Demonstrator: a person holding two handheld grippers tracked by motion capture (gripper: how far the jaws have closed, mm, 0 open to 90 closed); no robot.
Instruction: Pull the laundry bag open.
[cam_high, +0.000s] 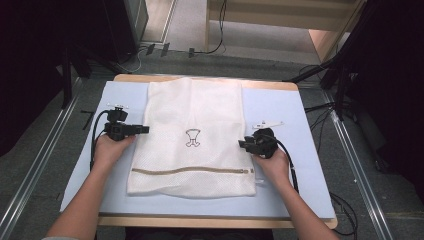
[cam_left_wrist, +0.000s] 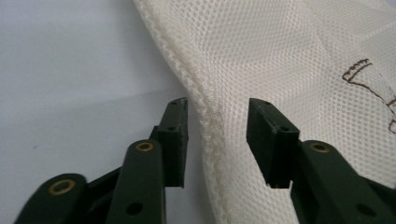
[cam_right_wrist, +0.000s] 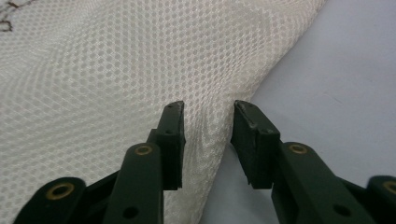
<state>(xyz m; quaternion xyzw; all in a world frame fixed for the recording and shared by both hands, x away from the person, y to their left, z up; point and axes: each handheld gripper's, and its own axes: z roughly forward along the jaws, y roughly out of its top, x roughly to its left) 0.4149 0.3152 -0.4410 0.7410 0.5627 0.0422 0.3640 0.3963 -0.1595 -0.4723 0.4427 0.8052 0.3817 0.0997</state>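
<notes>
A white mesh laundry bag (cam_high: 192, 100) lies flat on a pale blue mat (cam_high: 285, 105), with a tan zipper (cam_high: 192, 170) near its front end and a small brown printed mark (cam_high: 193, 138) in the middle. My left gripper (cam_high: 145, 130) is at the bag's left edge. In the left gripper view the left gripper (cam_left_wrist: 217, 116) stands open with the bag's seamed edge (cam_left_wrist: 205, 121) between the pads, not pinched. My right gripper (cam_high: 241, 144) is at the bag's right edge. The right gripper (cam_right_wrist: 208, 121) is open too, with a raised fold of mesh (cam_right_wrist: 205, 130) in the gap.
The mat covers a wooden table (cam_high: 210, 221) whose front edge is near the person. A small white piece (cam_high: 267, 124) lies on the mat behind the right hand, and another (cam_high: 116, 105) behind the left. Cables and dark stands line the floor around.
</notes>
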